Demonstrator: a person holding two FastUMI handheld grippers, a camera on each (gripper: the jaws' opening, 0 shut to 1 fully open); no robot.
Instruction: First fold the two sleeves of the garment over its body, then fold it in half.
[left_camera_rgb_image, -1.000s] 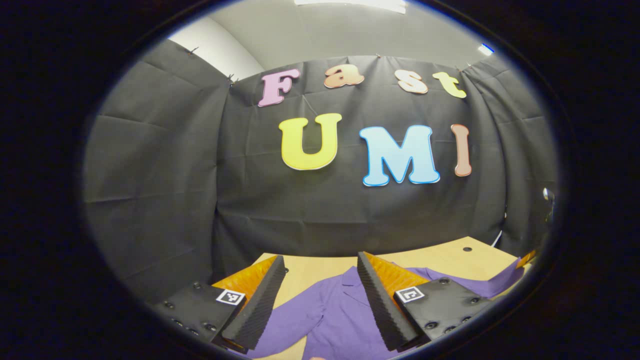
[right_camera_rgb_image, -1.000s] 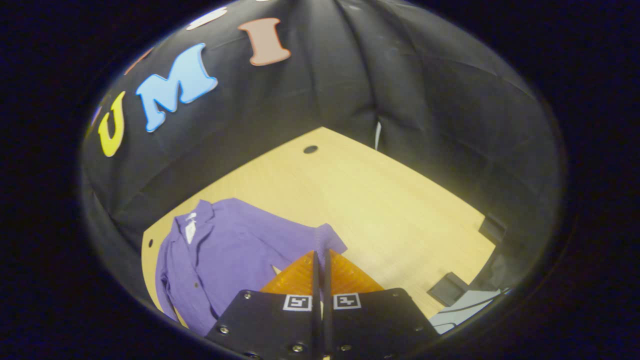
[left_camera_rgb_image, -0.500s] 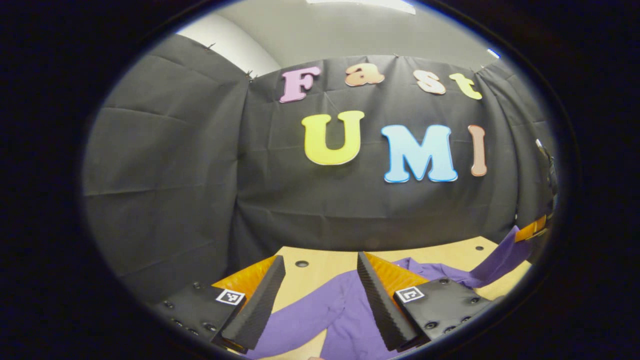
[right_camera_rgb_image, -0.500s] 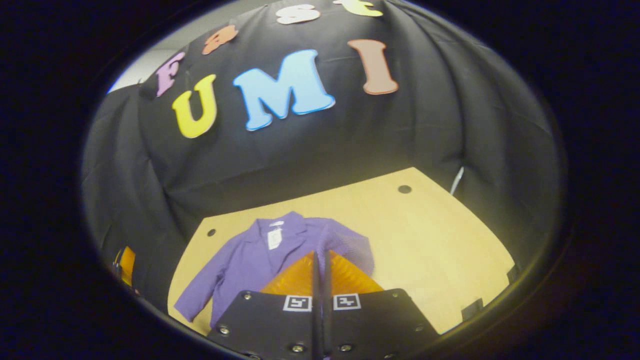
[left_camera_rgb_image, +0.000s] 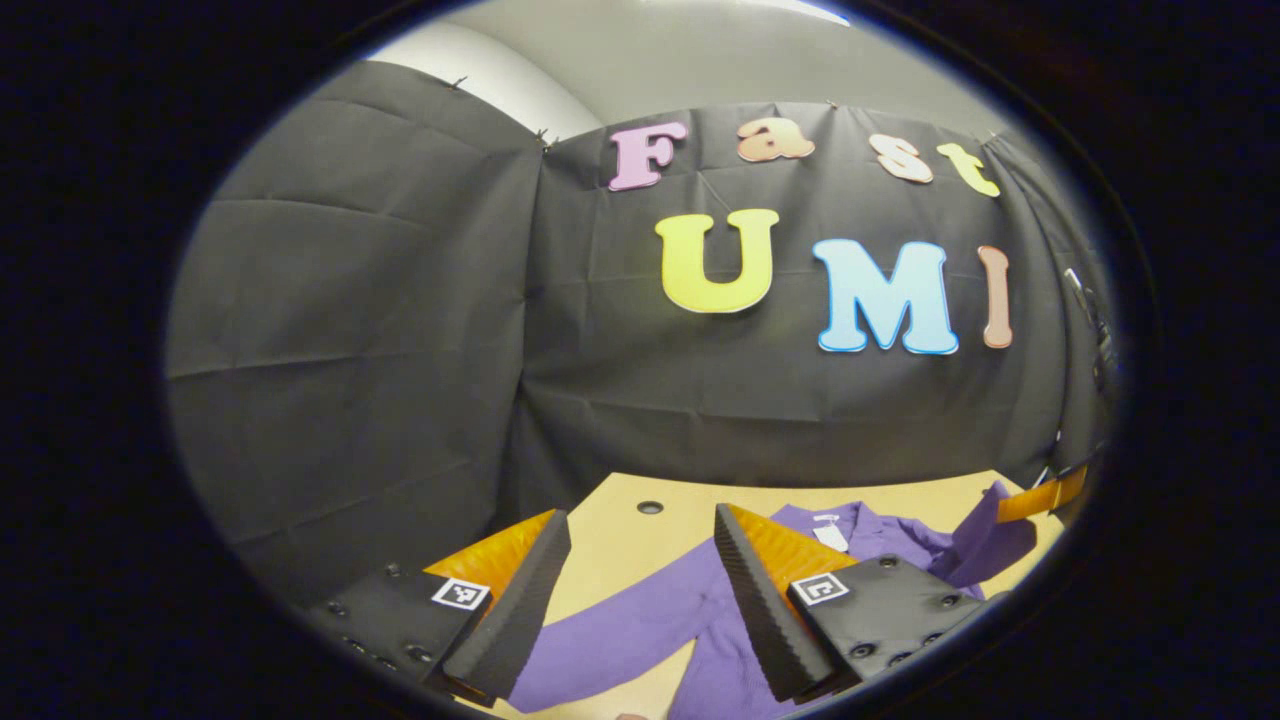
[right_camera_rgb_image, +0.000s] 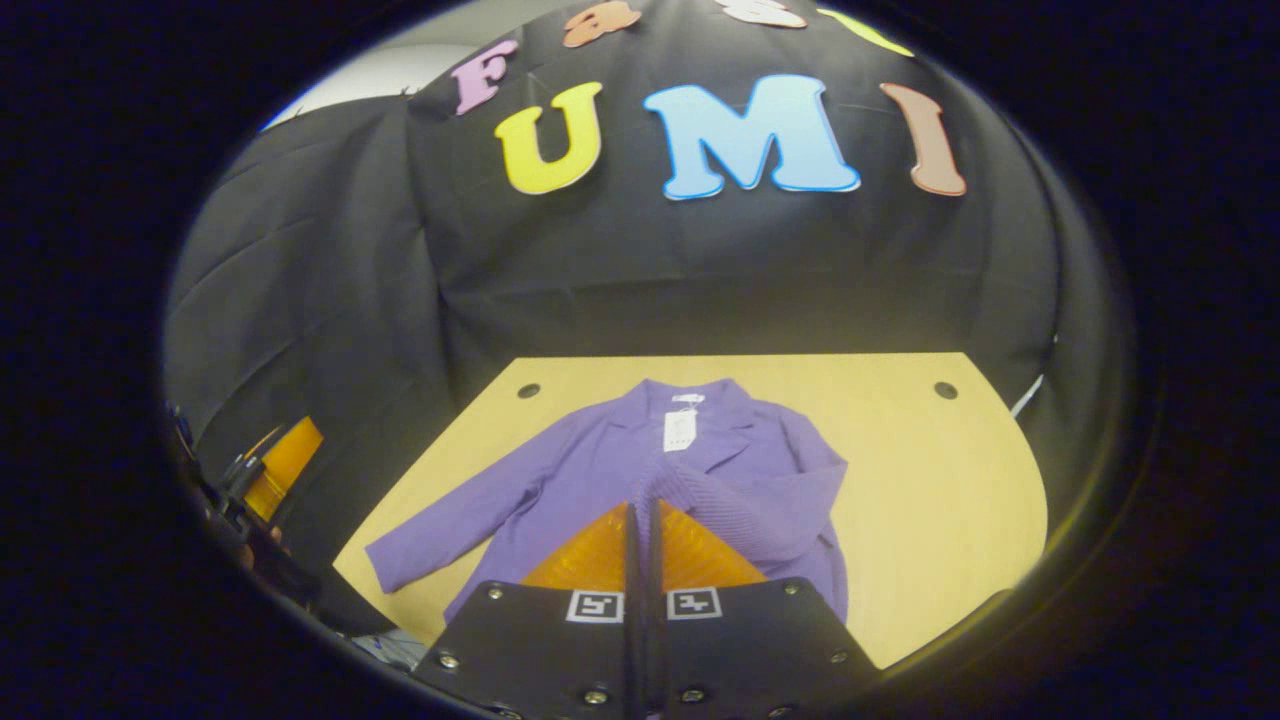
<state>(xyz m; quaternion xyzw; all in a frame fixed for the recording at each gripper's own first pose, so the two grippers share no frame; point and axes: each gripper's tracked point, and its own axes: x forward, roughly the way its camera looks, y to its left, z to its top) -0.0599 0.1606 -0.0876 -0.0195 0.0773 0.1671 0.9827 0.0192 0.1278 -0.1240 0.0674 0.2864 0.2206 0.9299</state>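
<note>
Right hand-held gripper (right_camera_rgb_image: 641, 520) pinching purple sleeve (right_camera_rgb_image: 745, 505) over garment (right_camera_rgb_image: 600, 470) — left hand-held gripper (left_camera_rgb_image: 640, 590) agape, empty.

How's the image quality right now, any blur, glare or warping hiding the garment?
Left gripper view: sharp, strong fisheye bend; the garment sits low, partly behind the open left claw. Right gripper view: evenly lit table, no glare; the right claw hides the pinched sleeve end.

Light wooden table (right_camera_rgb_image: 930, 480), two round holes near far edge; purple garment (right_camera_rgb_image: 600, 470) lying on it
</note>
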